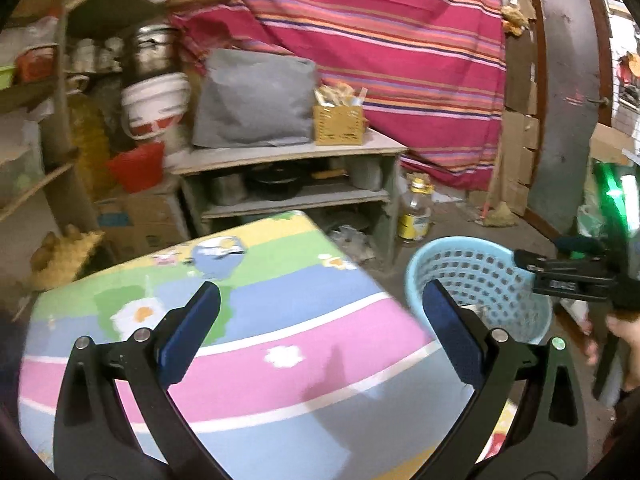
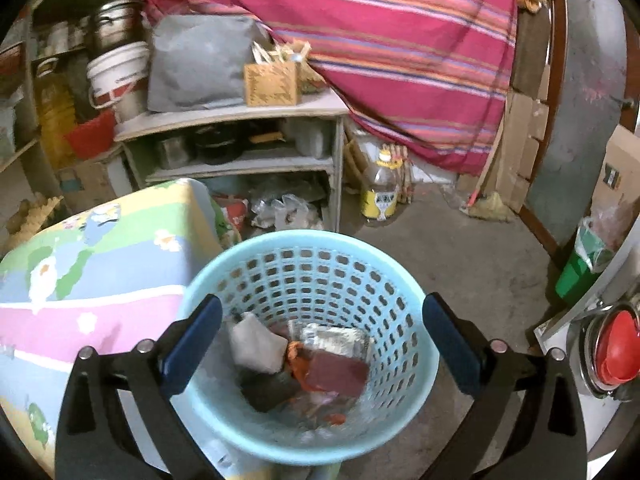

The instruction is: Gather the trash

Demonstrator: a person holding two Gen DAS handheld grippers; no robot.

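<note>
A light blue perforated basket (image 2: 320, 272) stands on the floor beside the colourful mat-covered table (image 2: 100, 264). It holds several pieces of trash: a grey-white wrapper (image 2: 256, 344), a silver foil packet (image 2: 336, 338), a dark red piece (image 2: 340, 372) and orange scraps. My right gripper (image 2: 320, 344) is open and empty, directly above the basket's mouth. My left gripper (image 1: 320, 332) is open and empty over the table (image 1: 260, 360). The basket (image 1: 472, 276) shows to its right, with the right gripper (image 1: 568, 276) at its far rim.
A low grey shelf unit (image 2: 240, 136) with pots stands behind the table. A plastic oil bottle (image 2: 380, 192) sits on the concrete floor. A striped red cloth (image 2: 380, 40) hangs behind. A door (image 2: 580, 120) and a green bin (image 2: 580, 272) are at the right.
</note>
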